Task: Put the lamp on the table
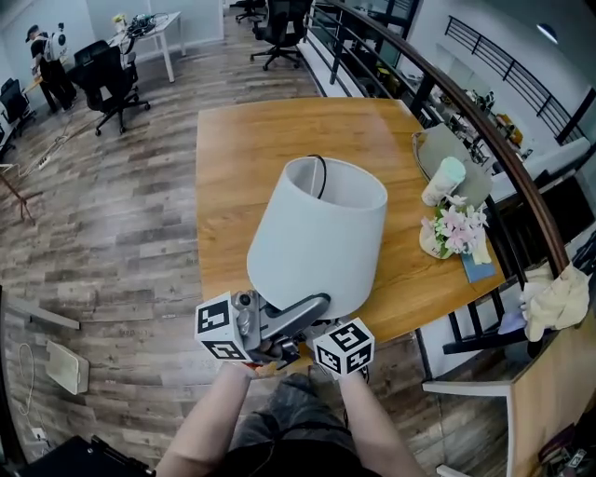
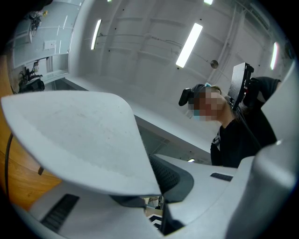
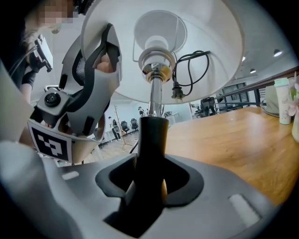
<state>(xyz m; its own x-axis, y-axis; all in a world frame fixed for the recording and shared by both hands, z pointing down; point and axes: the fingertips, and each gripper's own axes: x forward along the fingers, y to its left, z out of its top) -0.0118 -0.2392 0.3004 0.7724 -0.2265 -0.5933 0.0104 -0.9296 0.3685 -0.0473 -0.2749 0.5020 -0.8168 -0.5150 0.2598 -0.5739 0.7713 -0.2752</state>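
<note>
1. Holding the lamp at the near table edge: right gripper has its jaws clamped on the black stem below the bulb socket. Left gripper has its jaws pinched on the lower rim of the pale shade.
2. Lamp is tilted, top of the shade leaning away from the person. In the head view the shade covers the near edge of the wooden table and hides the right gripper's jaws. Lamp base not visible.
3. Black cord with plug is bundled up inside the shade.
4. Table top is bare on the left and centre.
5. Right side of the table: flower bunch, white tumbler and grey tray, all well apart from the lamp.
6. Curved dark railing runs just past the table's right side, with a pale cloth near its lower end.
7. Grey-brown plank floor. Far back: black office chairs, a white desk, a person standing far left.
</note>
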